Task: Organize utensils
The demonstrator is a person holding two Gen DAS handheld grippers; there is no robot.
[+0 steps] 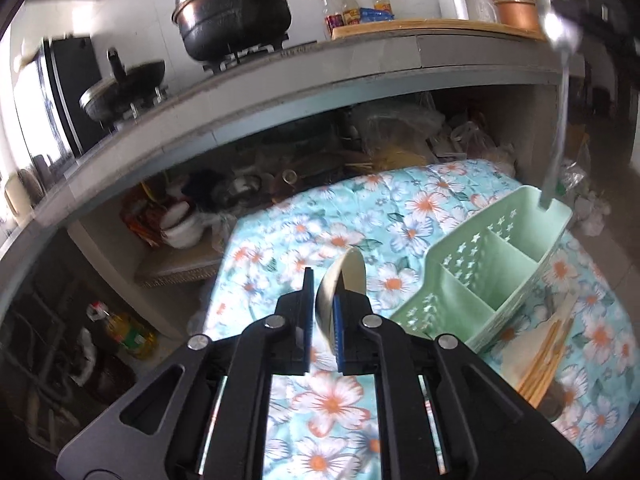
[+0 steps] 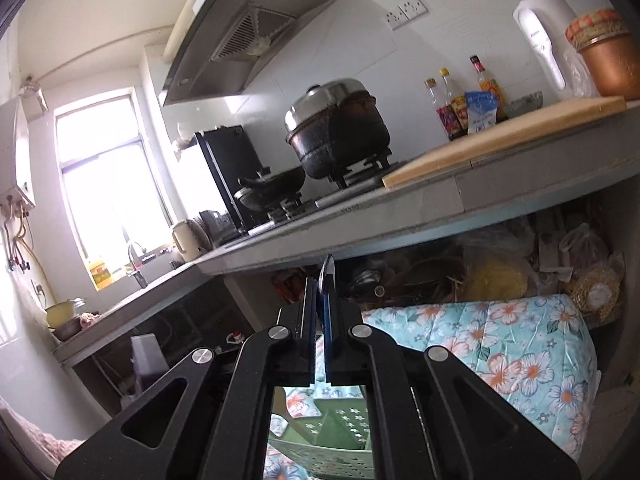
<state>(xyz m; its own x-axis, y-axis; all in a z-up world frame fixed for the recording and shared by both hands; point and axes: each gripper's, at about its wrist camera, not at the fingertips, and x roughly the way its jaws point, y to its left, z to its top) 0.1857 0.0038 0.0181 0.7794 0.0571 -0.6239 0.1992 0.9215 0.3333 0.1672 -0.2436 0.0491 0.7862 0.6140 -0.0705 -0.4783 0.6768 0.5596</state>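
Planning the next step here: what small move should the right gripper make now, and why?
Probably lower it straight down. The right gripper is shut on the metal spoon, whose lower end sits at the green caddy's far rim, above an end compartment. The left gripper holds a ceramic spoon.

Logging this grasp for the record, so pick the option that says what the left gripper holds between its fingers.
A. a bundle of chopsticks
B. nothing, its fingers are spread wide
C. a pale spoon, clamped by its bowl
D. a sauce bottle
C: in the left wrist view the left gripper is shut on a pale spoon, whose rounded bowl stands up between the blue pads, beside the green organizer.
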